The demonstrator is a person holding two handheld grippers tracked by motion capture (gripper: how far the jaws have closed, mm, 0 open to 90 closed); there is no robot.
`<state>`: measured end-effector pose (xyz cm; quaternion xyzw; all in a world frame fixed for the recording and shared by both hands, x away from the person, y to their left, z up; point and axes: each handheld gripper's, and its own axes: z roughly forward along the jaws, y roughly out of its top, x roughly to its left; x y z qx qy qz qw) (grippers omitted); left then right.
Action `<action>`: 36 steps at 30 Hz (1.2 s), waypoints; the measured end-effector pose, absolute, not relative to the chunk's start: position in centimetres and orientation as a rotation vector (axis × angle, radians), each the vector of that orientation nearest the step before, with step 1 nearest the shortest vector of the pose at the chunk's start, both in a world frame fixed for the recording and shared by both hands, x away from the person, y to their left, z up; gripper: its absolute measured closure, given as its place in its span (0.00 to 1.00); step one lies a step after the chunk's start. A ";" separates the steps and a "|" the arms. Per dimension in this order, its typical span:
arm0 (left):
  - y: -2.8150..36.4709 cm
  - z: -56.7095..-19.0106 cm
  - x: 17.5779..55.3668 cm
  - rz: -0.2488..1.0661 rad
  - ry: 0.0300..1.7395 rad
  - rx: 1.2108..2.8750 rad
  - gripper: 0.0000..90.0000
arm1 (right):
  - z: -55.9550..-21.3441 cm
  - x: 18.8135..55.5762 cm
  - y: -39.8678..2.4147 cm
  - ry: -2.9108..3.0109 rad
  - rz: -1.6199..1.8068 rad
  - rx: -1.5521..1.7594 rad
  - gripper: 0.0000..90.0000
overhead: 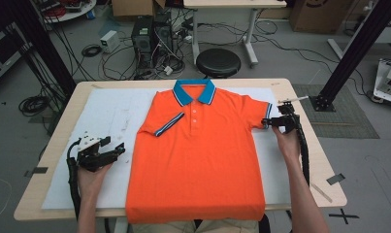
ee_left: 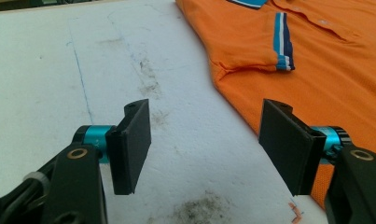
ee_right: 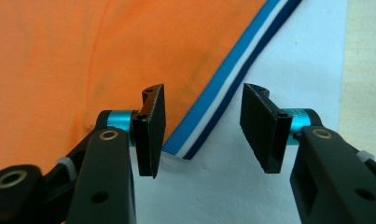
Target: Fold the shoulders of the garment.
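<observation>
Two grippers: left [overhead: 116,149], at the shirt's [overhead: 198,160] 9 o'clock, fingers wide, empty; right [overhead: 267,124], fingers half-open astride the 3 o'clock sleeve cuff [ee_right: 232,79], unpinched.

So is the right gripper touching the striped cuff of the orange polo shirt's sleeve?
Cannot tell: in the right gripper view the right gripper straddles the striped cuff, pads unclosed.

A white sheet [overhead: 105,114] covers most of the wooden tabletop [overhead: 307,145] (its surface is smudged with grey marks). Beyond the far edge, a round black stool [overhead: 218,62] stands on the grey floor, with a dark computer tower [overhead: 143,36] and tangled cables [overhead: 115,60] to its left. Cardboard boxes [overhead: 319,14] sit at the back.
</observation>
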<state>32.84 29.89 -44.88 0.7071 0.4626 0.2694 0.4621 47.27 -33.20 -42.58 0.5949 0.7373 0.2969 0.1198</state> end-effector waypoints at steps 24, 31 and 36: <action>29.6 -44.9 32.9 0.676 1.131 1.772 0.38 | -40.1 46.7 -28.9 2.217 1.020 1.571 0.95; 29.6 -44.9 32.9 0.675 1.131 1.772 0.38 | -39.6 47.4 -24.6 2.304 1.024 1.458 0.95; 29.6 -44.9 32.9 0.669 1.132 1.771 0.38 | -41.6 48.2 -21.6 2.392 0.944 1.408 0.94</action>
